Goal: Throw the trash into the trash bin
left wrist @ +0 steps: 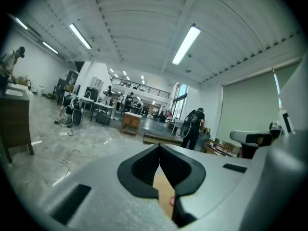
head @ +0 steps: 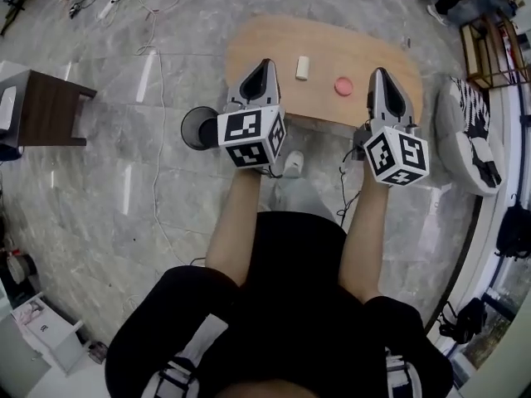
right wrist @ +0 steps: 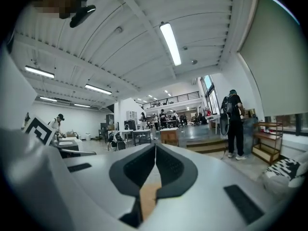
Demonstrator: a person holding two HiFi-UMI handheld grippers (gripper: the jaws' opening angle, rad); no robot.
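In the head view a light wooden table (head: 274, 44) stands ahead of me. On it lie a small cream piece of trash (head: 303, 67) and a pink round piece (head: 343, 85). A black trash bin (head: 197, 128) stands on the floor by the table's left end. My left gripper (head: 264, 63) hovers over the table's near edge, left of the cream piece, shut and empty. My right gripper (head: 381, 73) is just right of the pink piece, shut and empty. In the left gripper view the jaw tips (left wrist: 159, 146) meet, with a bit of the pink piece (left wrist: 172, 201) showing below. In the right gripper view the tips (right wrist: 155, 144) meet as well.
A dark wooden side table (head: 46, 110) stands at the left, and a black-and-white patterned cushion (head: 469, 135) at the right. Cables (head: 153, 172) trail over the grey marble floor. A shelf (head: 489, 52) is at the far right. A person with a backpack (right wrist: 235, 121) stands beyond the table.
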